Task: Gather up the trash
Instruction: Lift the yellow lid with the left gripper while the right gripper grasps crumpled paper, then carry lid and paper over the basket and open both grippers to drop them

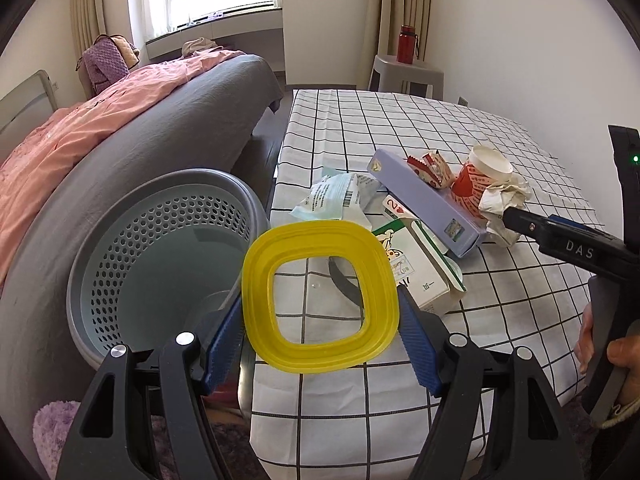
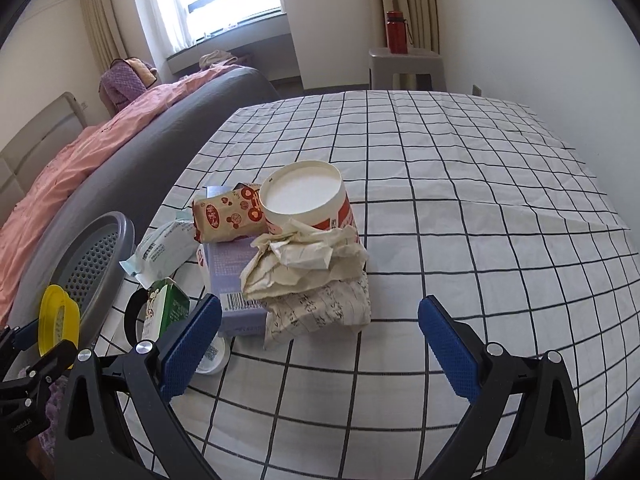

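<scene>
- Left tool (image 1: 320,312) squeezing the yellow lid (image 1: 320,294), holding it near the gray bin (image 1: 160,256).
- Right tool (image 2: 320,340) gaping wide, gripping nothing, hanging near the crumpled paper (image 2: 304,264) on the surface (image 2: 480,240).

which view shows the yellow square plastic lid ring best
The left wrist view: the yellow square plastic lid ring faces the camera, gripped between the left gripper fingers. The right wrist view shows it only edge-on at the far left.

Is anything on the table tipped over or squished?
Yes. The red and white paper cup lies tipped on its side, open mouth facing the right camera, leaning on the pile. Crumpled paper is squashed against it. The long purple box rests slanted across other trash instead of lying flat.
</scene>
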`<state>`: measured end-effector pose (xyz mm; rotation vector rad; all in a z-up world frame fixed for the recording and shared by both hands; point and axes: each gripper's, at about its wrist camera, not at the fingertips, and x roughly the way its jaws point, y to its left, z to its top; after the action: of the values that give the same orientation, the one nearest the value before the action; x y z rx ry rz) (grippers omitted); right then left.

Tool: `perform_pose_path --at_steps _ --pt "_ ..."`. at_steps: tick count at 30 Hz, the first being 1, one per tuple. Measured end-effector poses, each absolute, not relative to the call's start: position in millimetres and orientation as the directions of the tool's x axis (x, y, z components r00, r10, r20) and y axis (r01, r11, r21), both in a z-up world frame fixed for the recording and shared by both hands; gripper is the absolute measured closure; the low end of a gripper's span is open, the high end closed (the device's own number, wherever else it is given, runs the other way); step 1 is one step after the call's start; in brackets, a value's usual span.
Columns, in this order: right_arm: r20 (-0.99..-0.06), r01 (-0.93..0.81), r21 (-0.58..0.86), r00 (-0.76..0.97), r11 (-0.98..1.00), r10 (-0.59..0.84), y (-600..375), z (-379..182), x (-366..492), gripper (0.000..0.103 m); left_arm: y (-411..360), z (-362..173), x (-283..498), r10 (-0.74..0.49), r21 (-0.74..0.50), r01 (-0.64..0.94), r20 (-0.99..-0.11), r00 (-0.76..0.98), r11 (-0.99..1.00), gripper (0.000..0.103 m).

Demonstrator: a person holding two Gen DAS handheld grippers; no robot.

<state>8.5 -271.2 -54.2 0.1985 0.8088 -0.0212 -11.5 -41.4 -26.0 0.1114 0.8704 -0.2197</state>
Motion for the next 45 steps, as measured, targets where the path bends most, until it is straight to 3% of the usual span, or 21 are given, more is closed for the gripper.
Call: perform_pose_path --at_steps 10,14,18,34,45 --pt "-0.728 0.056 0.162 0.681 0.985 0.081 -266 -62 30 0.011 -40 -37 -1 -0.131 0.009 0.222 -0.784 0.606 0.975 0.034" --pt "-0.746 0.040 0.162 0.660 0.986 0.096 -264 -68 33 0.031 -41 -39 0 -0.127 0.011 0.220 -0.786 0.605 0.975 0.034" --pt "-0.737 0.034 0.162 0.669 0.986 0.097 -263 -65 27 0.036 -40 -37 -2 -0.126 0.012 0.218 -0.784 0.608 0.976 0.034" --pt "-0.728 0.119 0.182 0.683 0.976 0.052 -260 -47 -45 0.038 -21 -15 -23 -0.134 -0.006 0.193 -0.741 0.658 0.981 0.034" --pt "-0.709 0.014 0.199 0.692 0.980 0.135 -195 -26 -63 0.038 18 -10 -25 -0.109 -0.005 0.151 -0.717 0.689 0.988 0.034"
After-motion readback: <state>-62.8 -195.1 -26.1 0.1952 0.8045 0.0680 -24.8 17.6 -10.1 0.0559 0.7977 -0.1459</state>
